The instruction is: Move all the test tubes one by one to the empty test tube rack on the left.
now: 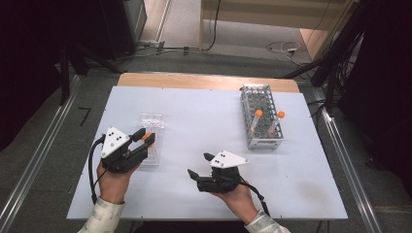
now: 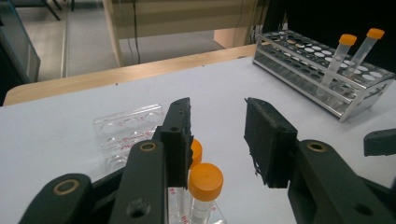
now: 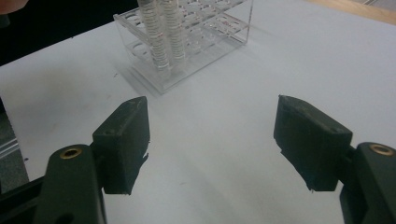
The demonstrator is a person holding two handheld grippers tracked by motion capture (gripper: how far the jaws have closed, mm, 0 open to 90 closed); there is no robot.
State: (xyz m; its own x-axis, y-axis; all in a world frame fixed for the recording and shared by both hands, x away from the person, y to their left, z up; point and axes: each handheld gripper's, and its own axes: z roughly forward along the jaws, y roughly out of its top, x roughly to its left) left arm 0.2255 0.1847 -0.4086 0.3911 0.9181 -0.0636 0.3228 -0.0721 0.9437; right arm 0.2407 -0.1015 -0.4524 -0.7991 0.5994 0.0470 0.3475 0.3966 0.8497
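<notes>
Nearest, right gripper (image 1: 200, 165) idles with jaws wide, nothing between. Left gripper (image 2: 217, 135), jaws parted and off the orange-capped tubes (image 2: 205, 183) seated in the clear rack (image 1: 151, 141) at near left. Lift straight up to avoid snagging caps. Metal rack (image 1: 261, 116) sits far right.

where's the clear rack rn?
High view: the clear rack sits left of centre on the table, right by the left tongs, holding two orange-capped tubes; the metal rack stands far right.
</notes>
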